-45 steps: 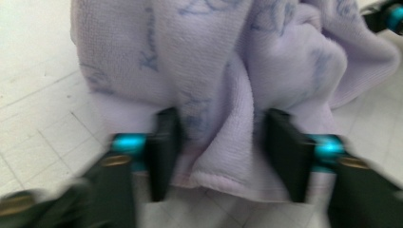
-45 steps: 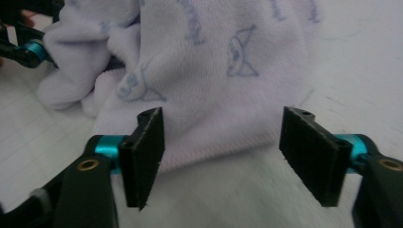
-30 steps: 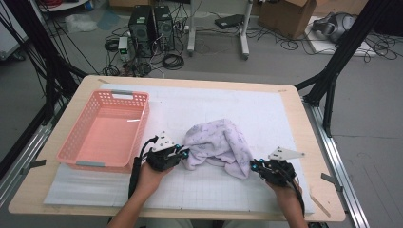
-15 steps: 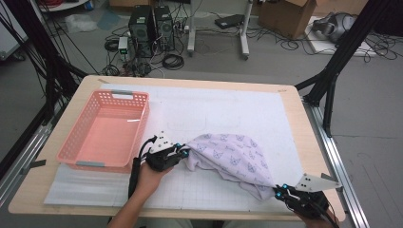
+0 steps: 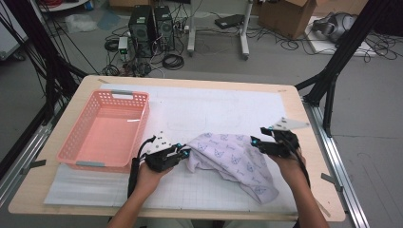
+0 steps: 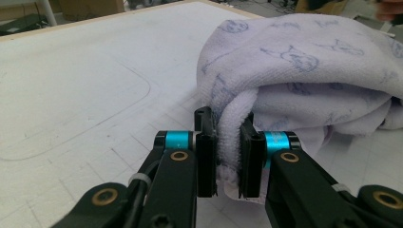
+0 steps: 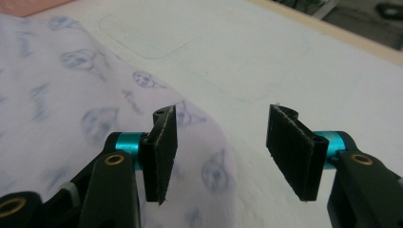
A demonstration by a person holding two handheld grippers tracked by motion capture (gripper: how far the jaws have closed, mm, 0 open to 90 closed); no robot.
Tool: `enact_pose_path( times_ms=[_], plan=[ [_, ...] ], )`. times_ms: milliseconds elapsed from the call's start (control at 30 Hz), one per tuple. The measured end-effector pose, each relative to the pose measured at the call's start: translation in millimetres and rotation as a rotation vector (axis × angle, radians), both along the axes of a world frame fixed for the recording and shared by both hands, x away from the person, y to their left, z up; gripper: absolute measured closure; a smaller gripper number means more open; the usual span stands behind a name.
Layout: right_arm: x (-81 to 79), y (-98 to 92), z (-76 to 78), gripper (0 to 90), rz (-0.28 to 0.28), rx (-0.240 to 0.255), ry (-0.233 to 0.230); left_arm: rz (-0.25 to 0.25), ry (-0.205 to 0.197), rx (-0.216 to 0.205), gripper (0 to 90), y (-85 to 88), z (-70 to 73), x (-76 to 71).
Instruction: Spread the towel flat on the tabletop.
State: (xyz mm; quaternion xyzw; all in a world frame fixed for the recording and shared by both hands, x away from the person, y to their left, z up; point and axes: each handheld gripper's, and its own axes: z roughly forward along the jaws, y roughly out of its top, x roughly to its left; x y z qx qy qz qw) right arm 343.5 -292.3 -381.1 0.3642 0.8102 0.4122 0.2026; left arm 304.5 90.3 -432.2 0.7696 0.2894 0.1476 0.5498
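High view: towel [image 5: 233,161], lilac with printed faces, spread across the white mat [image 5: 214,109] right of the pink basket [image 5: 102,130]. My left gripper [image 5: 183,153] clenches one corner. My right gripper [image 5: 256,141] — jaws just opened, nothing between them — has let go its corner and hovers above the cloth's upper edge; a fresh grip likely follows.
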Motion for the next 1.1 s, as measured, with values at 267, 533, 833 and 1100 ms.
enact_pose_path(
  times_ms=[267,533,833,1100],
  plan=[
    [54.2,43.2,-31.2,36.3,0.192,0.007,0.266,0.001,0.008,0.004,80.4,0.8,-2.5,1.3],
    [53.9,59.3,-35.4,77.8,0.336,-0.024,0.33,0.006,0.008,-0.001,80.3,0.7,-2.9,1.7],
    [49.8,39.8,22.0,77.5,0.098,0.035,-0.079,0.09,0.03,-0.054,47.0,2.2,-2.8,6.3],
    [62.9,27.3,45.9,77.9,-0.209,0.131,-0.279,0.096,0.04,-0.056,43.6,3.7,-3.2,6.9]
  ],
)
